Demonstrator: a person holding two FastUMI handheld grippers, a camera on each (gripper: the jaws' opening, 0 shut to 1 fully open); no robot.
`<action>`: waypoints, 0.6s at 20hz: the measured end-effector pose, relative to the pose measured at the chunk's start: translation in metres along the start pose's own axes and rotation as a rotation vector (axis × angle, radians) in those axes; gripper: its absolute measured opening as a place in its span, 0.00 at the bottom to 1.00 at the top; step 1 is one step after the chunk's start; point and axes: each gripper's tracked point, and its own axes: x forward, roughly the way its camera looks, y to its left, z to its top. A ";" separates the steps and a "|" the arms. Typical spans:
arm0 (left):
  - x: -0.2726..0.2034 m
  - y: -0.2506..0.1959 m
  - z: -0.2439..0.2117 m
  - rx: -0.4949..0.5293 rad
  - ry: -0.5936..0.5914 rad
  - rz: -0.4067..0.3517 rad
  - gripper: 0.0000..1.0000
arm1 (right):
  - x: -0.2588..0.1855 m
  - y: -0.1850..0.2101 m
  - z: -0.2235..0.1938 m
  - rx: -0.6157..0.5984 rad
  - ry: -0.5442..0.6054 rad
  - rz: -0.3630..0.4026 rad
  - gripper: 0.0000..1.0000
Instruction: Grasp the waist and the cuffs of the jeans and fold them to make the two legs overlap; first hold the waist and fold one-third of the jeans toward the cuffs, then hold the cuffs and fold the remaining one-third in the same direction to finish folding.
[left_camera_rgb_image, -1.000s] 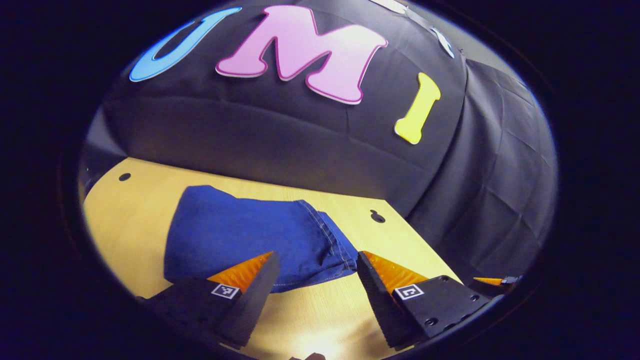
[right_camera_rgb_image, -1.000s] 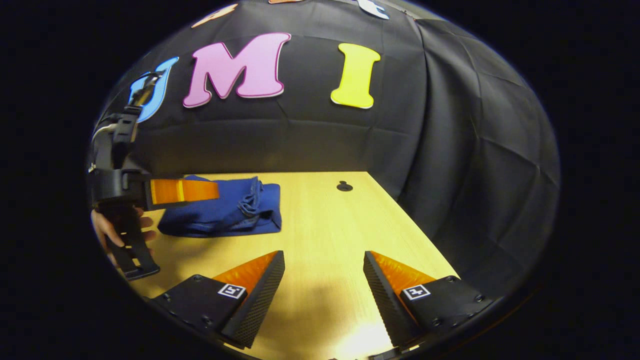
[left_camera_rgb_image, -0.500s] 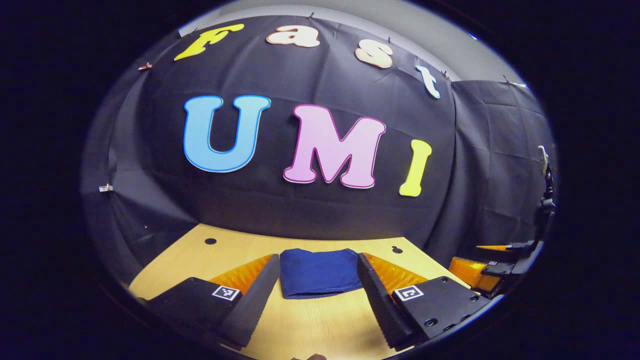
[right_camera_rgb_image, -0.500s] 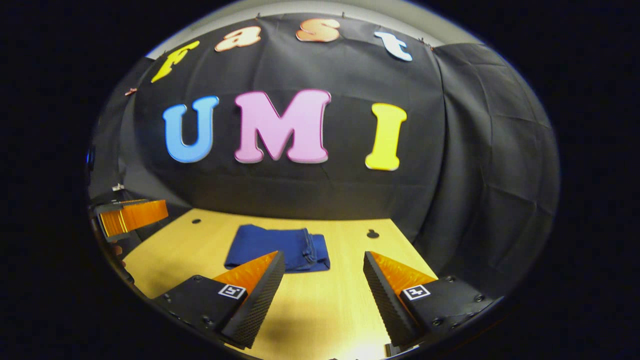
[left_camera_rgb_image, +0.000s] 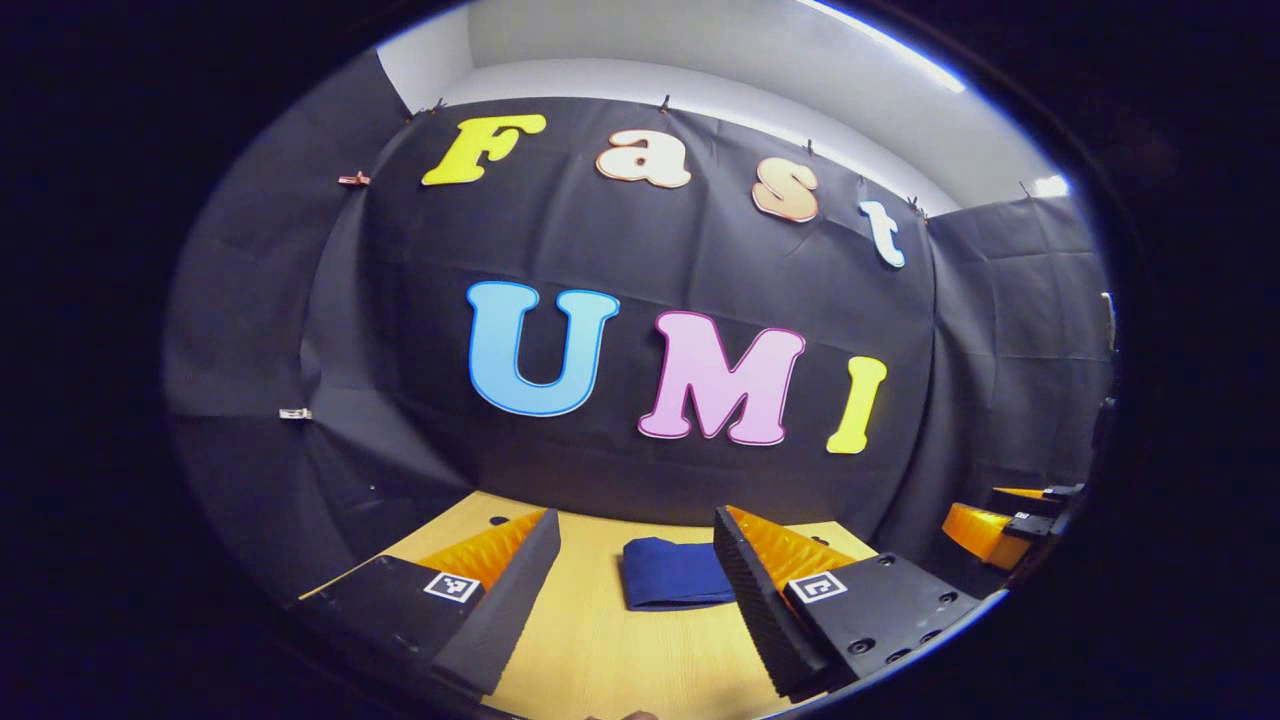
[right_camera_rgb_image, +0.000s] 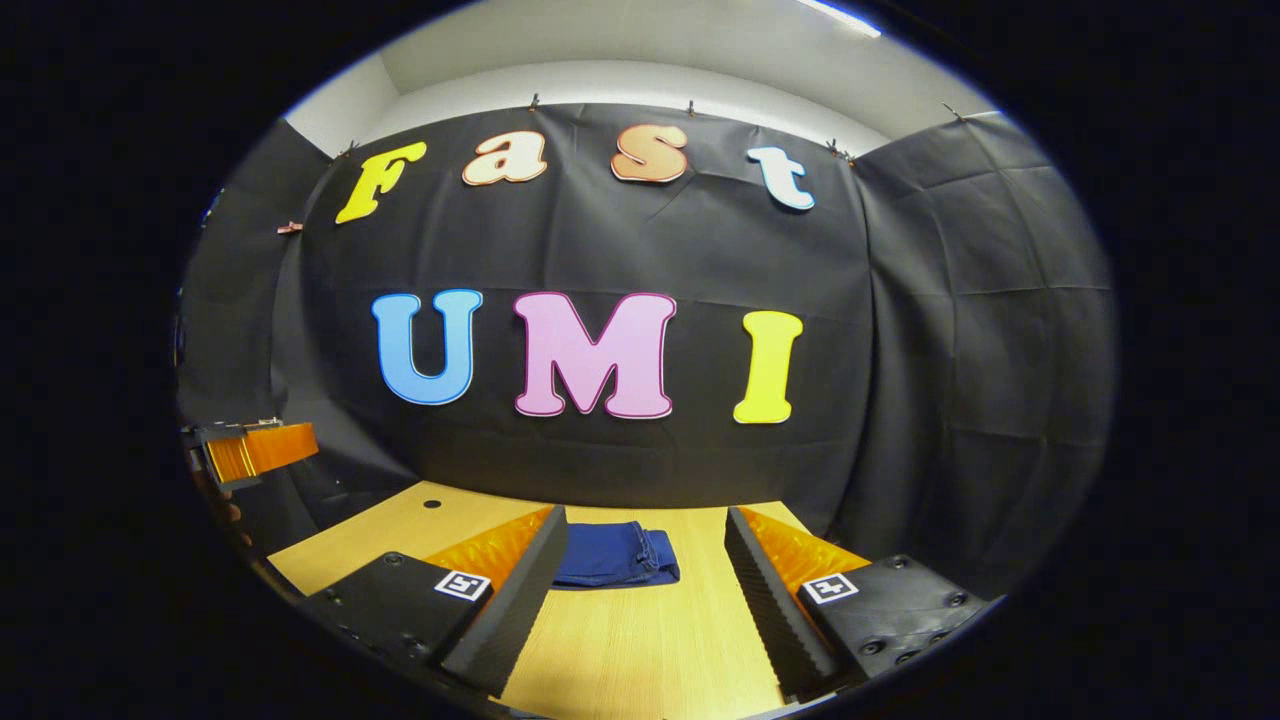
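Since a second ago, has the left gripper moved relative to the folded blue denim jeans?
Yes. The left gripper has pulled back and up from the folded blue denim jeans, which now look smaller and farther off on the light wooden table.

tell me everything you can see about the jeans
The jeans are dark blue denim, folded into a small flat bundle lying on the light wooden table, toward its far side near the black cloth wall. In the right gripper view, stacked layers with seams bunch at the bundle's right end. In the left gripper view it looks like a smooth rectangle. Nothing touches them but the table; both tongs are open and apart from them.
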 end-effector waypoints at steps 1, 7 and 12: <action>-0.009 -0.003 -0.002 0.020 -0.005 -0.014 0.96 | -0.009 0.001 -0.004 0.012 0.005 -0.003 0.97; -0.036 -0.002 -0.008 0.031 0.013 -0.020 0.96 | -0.029 0.000 -0.011 0.015 0.036 -0.016 0.97; -0.042 0.010 -0.012 0.038 0.026 0.007 0.96 | -0.033 0.009 -0.009 0.012 0.024 0.003 0.97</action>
